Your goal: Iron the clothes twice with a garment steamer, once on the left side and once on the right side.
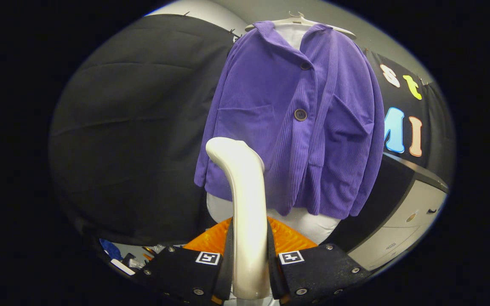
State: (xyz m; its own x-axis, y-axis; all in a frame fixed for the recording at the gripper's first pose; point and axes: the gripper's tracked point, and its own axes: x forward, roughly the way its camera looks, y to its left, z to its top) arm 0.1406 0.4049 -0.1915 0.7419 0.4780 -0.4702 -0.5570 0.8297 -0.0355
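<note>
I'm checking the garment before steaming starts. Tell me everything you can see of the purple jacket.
The purple jacket looks like ribbed corduroy, with a collar, dark buttons down the front and two patch chest pockets. It is buttoned and hangs upright from a pale hanger over a white form that shows at the neck and below the hem, against the black cloth wall. It hangs beyond the gripper, whose jaws are shut on the cream steamer, whose head rises in front of its lower left side.

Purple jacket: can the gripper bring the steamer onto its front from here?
Probably yes. The gripper is shut on the steamer, whose head points at the purple jacket hanging just ahead, with nothing between them.
</note>
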